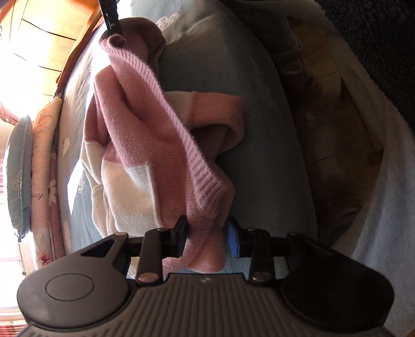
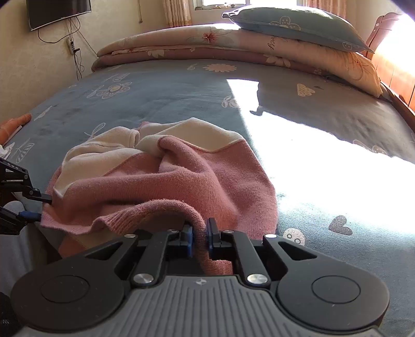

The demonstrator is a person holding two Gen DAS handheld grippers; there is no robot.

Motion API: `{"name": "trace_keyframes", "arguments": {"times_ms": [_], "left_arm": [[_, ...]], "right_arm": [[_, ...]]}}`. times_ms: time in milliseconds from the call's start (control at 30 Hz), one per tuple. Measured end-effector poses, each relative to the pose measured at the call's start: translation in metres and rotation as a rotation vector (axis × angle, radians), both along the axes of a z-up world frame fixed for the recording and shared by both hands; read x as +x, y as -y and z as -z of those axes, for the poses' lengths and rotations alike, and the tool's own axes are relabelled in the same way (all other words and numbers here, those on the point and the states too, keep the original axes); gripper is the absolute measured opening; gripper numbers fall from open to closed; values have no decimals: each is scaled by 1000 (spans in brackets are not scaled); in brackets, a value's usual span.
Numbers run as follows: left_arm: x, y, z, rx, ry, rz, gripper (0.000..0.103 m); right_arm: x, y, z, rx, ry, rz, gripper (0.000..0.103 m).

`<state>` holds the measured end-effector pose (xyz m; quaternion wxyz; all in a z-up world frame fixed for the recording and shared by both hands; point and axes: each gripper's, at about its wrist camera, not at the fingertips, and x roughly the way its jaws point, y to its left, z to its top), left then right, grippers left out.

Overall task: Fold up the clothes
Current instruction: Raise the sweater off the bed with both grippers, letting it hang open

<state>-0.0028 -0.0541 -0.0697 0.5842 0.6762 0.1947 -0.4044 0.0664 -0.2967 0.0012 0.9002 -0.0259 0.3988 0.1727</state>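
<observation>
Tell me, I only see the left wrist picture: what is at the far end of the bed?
Observer: A blue pillow lies on a folded floral quilt.
Operator: Is the right gripper really holding the sweater?
Observer: Yes, the right gripper is shut on the pink sweater, pinching its ribbed hem.
Operator: Anything on the wall?
Observer: A dark TV hangs there, with cables below it.
</observation>
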Motion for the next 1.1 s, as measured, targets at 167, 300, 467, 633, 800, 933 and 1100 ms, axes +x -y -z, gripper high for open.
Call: {"name": "trace_keyframes", "arguments": {"times_ms": [167, 300, 467, 633, 800, 933, 1100], "left_arm": [[-5, 0, 14, 22, 104, 85, 35], [-15, -4, 30, 54, 181, 160, 35], [-17, -5, 31, 18, 200, 153, 26], [-13, 2, 13, -88, 205, 61, 12], [5, 0, -20, -273, 158, -114, 12], [23, -6, -41, -385, 91, -249, 12], [33, -12, -47, -441, 35, -318, 13]], "right_arm": [[0, 1, 1, 20, 1, 12, 12], [0, 6, 1, 33, 8, 33, 12], [3, 22, -10, 65, 52, 84, 12], [4, 31, -19, 82, 66, 93, 12], [-7, 23, -11, 50, 53, 30, 12], [-15, 12, 6, 4, 58, -43, 15], [-24, -3, 28, -59, 69, -138, 39]]}}
